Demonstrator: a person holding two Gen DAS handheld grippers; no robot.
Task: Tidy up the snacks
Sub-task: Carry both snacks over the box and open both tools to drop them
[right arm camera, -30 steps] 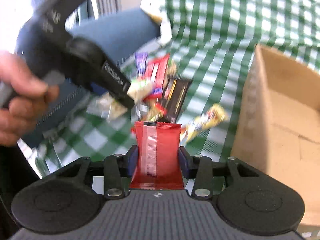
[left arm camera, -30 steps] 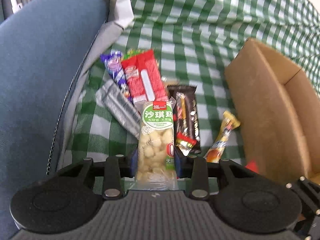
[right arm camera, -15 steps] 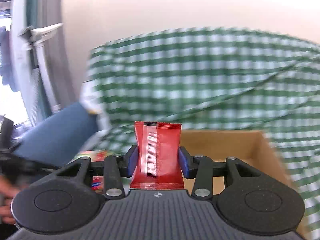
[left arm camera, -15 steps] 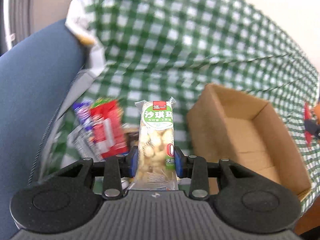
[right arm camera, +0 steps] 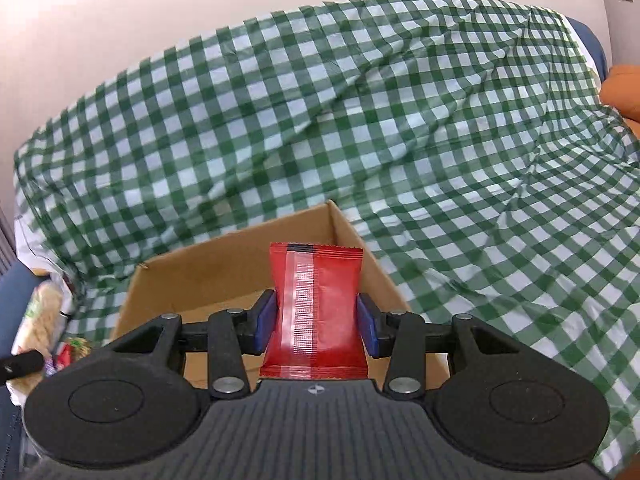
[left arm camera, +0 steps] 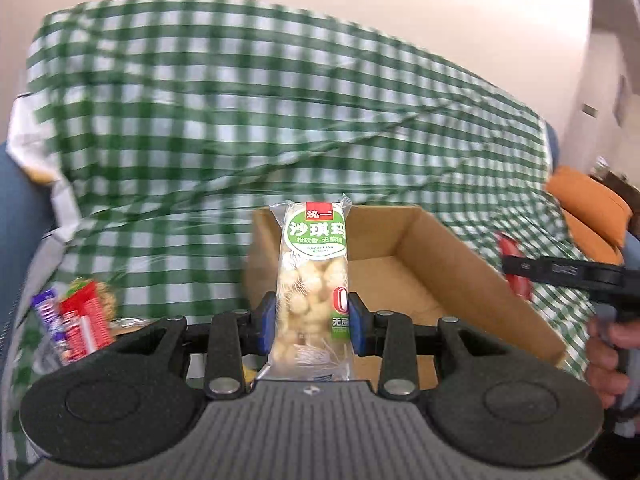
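Note:
My left gripper (left arm camera: 312, 322) is shut on a clear pack of pale puffed snack with a green label (left arm camera: 314, 280), held upright in front of an open cardboard box (left arm camera: 452, 264). My right gripper (right arm camera: 317, 322) is shut on a red foil packet (right arm camera: 318, 312), held just before the same box (right arm camera: 200, 264). The right gripper and its red packet (left arm camera: 514, 268) show at the right of the left wrist view, beside the box. Loose snacks, a red packet (left arm camera: 86, 322) and a purple one (left arm camera: 48, 312), lie at the left.
A green-and-white checked cloth (right arm camera: 360, 120) covers the sofa seat and back. A blue cushion (left arm camera: 16, 232) is at the left and an orange cushion (left arm camera: 592, 212) at the right. A pale wall rises behind.
Both grippers have lifted off the snack pile and swung right toward the box. The left carries the puffed snack pack, the right carries the red packet. The pile has slid to the lower left.

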